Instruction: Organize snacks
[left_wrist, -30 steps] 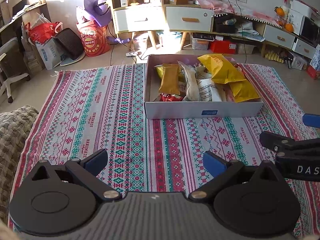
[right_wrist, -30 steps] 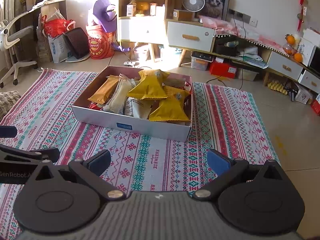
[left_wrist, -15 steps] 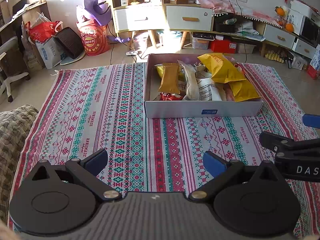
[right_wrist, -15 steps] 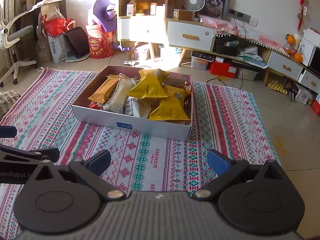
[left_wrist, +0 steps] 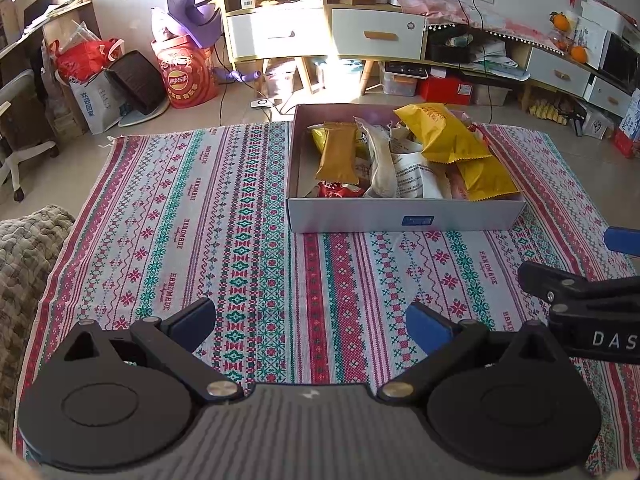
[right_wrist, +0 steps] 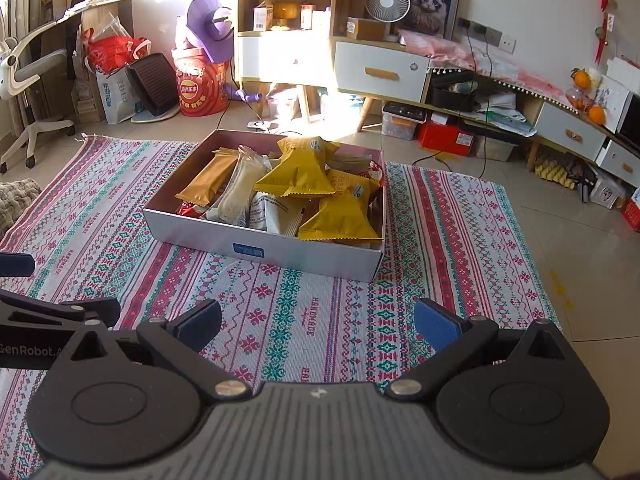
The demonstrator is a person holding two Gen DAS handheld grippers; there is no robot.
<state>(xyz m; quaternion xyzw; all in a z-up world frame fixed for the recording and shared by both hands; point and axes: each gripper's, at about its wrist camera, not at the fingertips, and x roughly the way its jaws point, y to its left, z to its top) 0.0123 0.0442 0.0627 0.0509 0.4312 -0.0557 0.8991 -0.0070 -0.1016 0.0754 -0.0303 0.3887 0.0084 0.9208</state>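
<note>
A shallow grey cardboard box (left_wrist: 360,214) (right_wrist: 200,232) sits on a patterned rug and holds several snack packets: yellow bags (left_wrist: 436,134) (right_wrist: 298,170), an orange-brown bar (left_wrist: 338,152) (right_wrist: 206,180), white packets (left_wrist: 412,170) (right_wrist: 276,212) and a red one (left_wrist: 334,190). My left gripper (left_wrist: 310,322) is open and empty, low over the rug, short of the box. My right gripper (right_wrist: 318,322) is open and empty, also short of the box. Each gripper shows at the edge of the other's view.
The rug (left_wrist: 180,208) (right_wrist: 448,240) lies on a tiled floor. Behind the box stand a shelf unit with drawers (left_wrist: 320,32), a red drum (left_wrist: 186,76), bags, and a low cabinet (right_wrist: 568,132). An office chair (right_wrist: 24,80) is far left. A grey blanket (left_wrist: 24,252) lies at the left.
Both views have crept very slightly towards the box. Both grippers stay open and empty.
</note>
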